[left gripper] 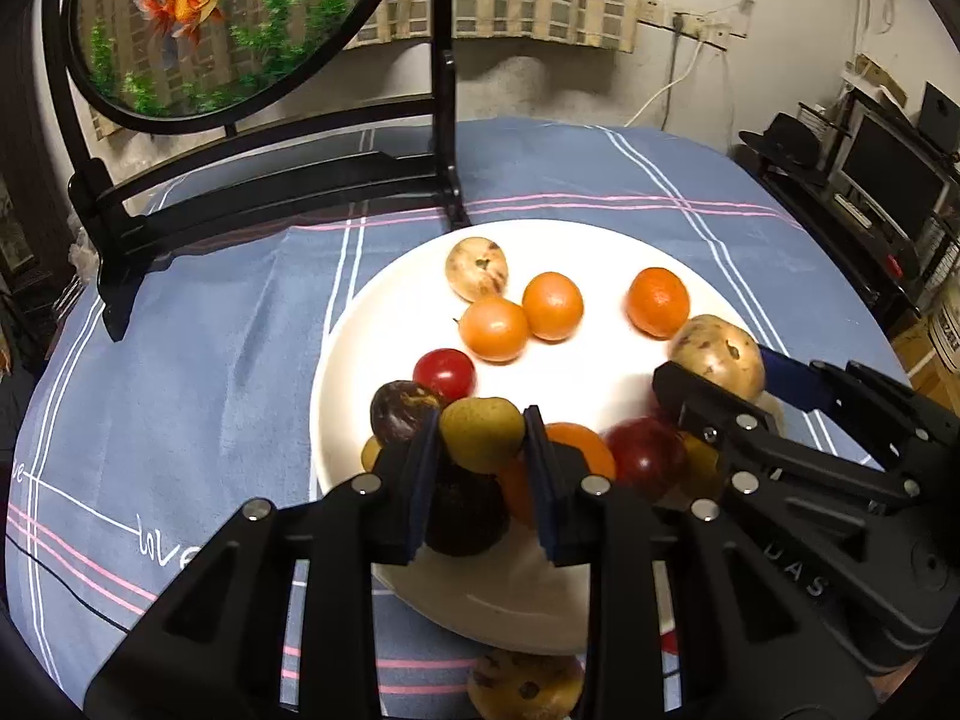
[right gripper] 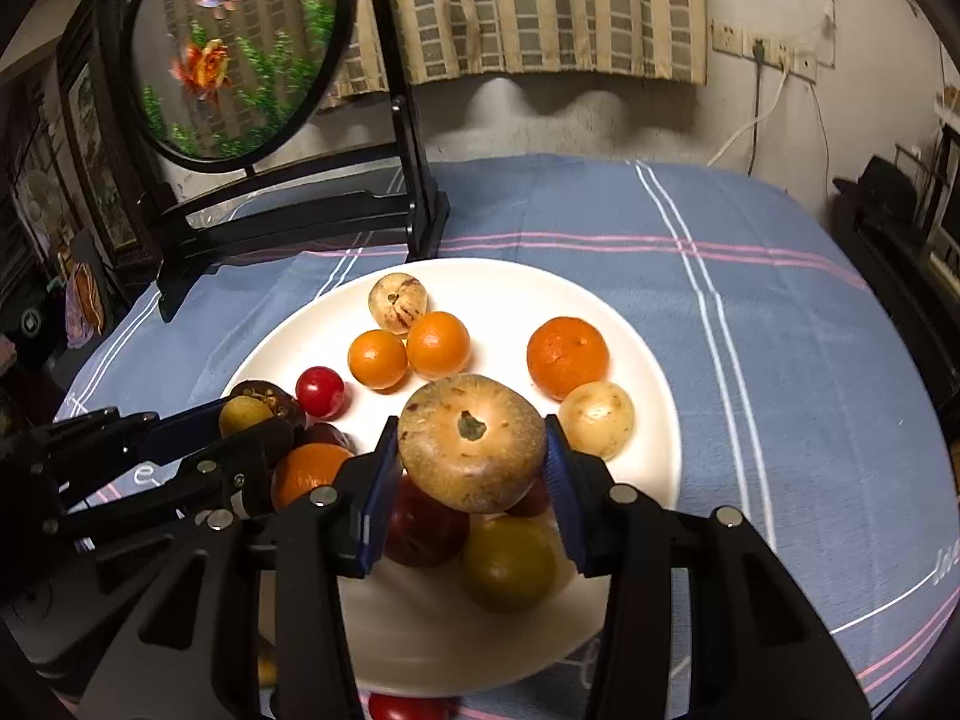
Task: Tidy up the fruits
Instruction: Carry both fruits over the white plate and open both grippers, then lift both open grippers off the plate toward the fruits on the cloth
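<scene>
A white plate [left gripper: 600,252] [right gripper: 636,324] on the blue cloth holds several fruits: oranges [left gripper: 552,305] [right gripper: 567,356], a red cherry tomato [left gripper: 444,373] [right gripper: 320,391], tan speckled fruits [left gripper: 477,269] [right gripper: 398,302], dark and red plums [left gripper: 645,457] [right gripper: 423,531]. My left gripper [left gripper: 483,435] [right gripper: 249,420] is shut on a small yellow-green fruit [left gripper: 482,433] [right gripper: 243,414] above the plate's near left. My right gripper [right gripper: 473,450] [left gripper: 717,375] is shut on a large tan speckled fruit [right gripper: 473,443] [left gripper: 717,354] above the plate.
A round goldfish screen [left gripper: 234,18] [right gripper: 240,48] on a black stand [left gripper: 270,204] [right gripper: 288,222] stands at the back left of the table. A speckled fruit [left gripper: 525,684] and a red fruit [right gripper: 408,707] lie on the cloth in front of the plate. Shelves [left gripper: 888,180] stand at right.
</scene>
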